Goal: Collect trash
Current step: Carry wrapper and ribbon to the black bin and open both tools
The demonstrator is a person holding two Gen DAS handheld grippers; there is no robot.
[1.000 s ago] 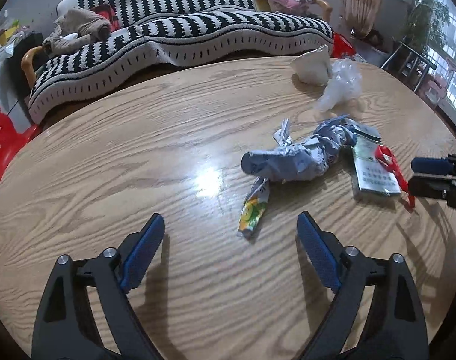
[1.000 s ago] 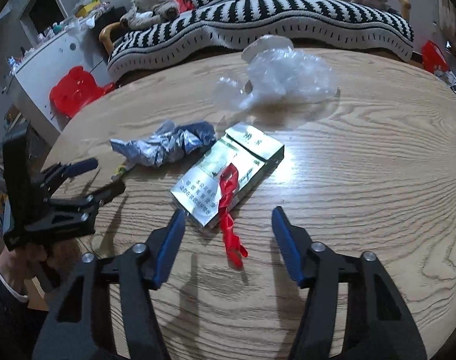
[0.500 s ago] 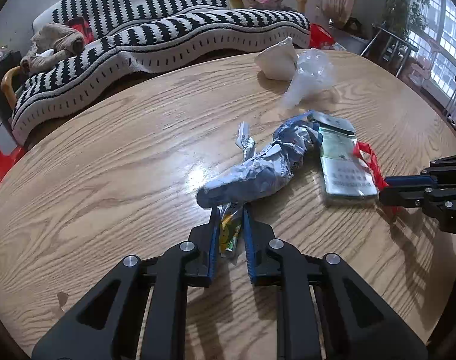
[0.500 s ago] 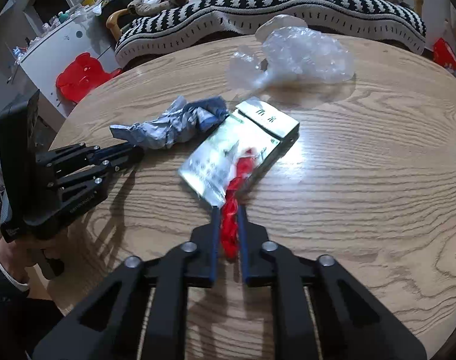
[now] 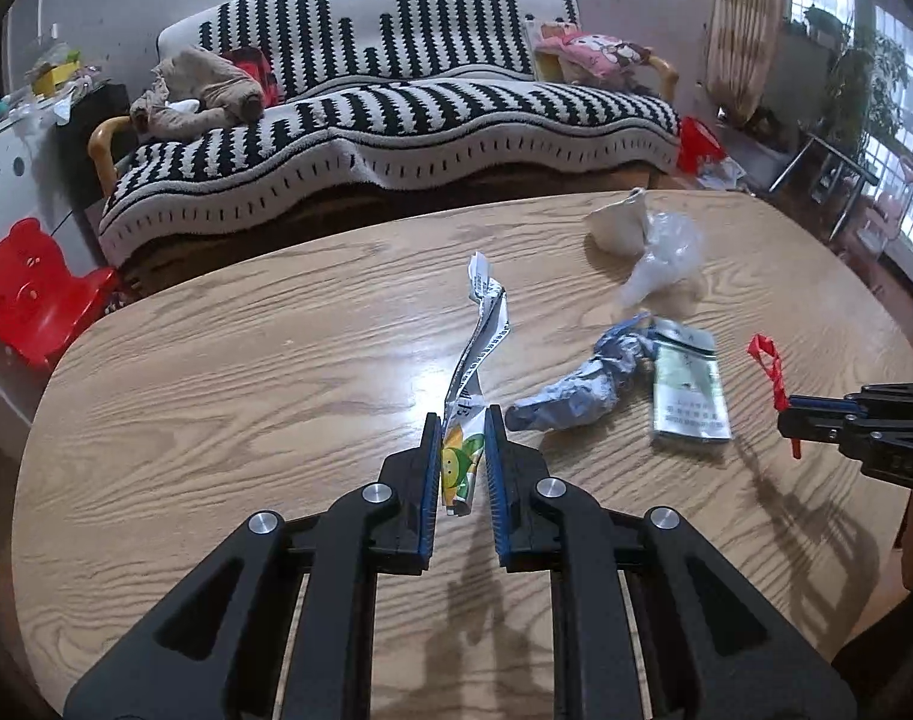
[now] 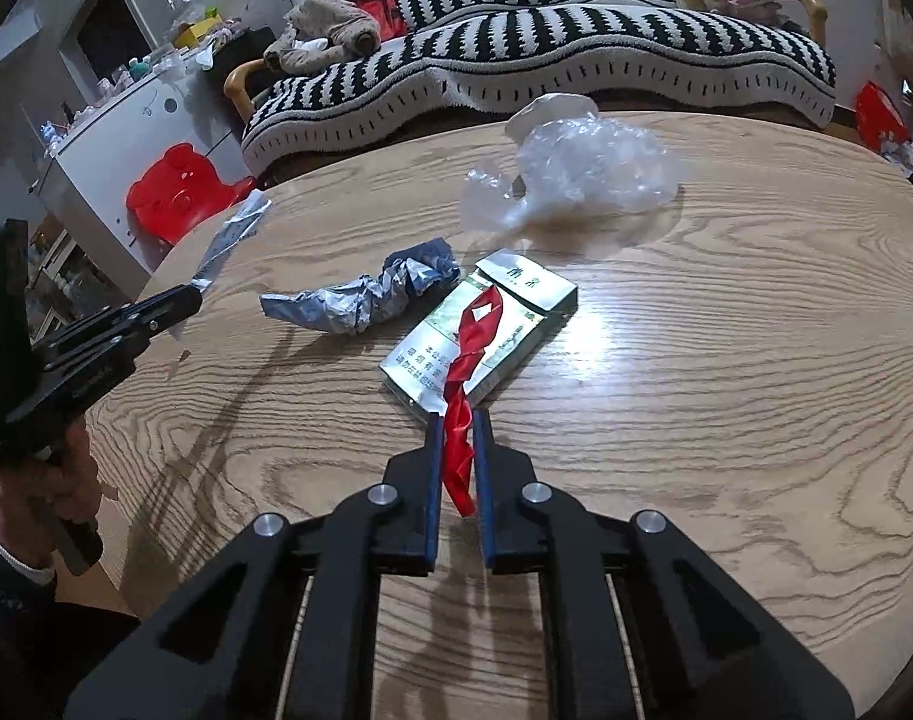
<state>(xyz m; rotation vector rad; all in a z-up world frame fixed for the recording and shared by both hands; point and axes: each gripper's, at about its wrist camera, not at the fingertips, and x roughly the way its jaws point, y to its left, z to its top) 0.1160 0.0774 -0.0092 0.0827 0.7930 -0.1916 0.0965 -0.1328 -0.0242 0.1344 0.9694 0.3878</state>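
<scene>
My left gripper (image 5: 462,420) is shut on a long snack wrapper (image 5: 477,354) with a yellow-green printed end, lifted above the wooden table (image 5: 246,396). My right gripper (image 6: 456,417) is shut on a twisted red strip (image 6: 465,372), raised over a green-and-white cigarette pack (image 6: 516,312). The strip also shows in the left wrist view (image 5: 771,372), and the wrapper in the right wrist view (image 6: 228,240). A crumpled blue-grey foil wrapper (image 5: 582,390) lies beside the pack (image 5: 687,390).
A crumpled clear plastic bag (image 6: 576,174) and a white wad (image 5: 618,222) lie at the table's far side. A black-and-white striped sofa (image 5: 396,120) stands behind the table. A red child's chair (image 5: 30,288) stands at the left.
Both grippers closed on their pieces and lifted them off the table: the left raised the snack wrapper, the right raised the red strip. Both cameras pulled back and up.
</scene>
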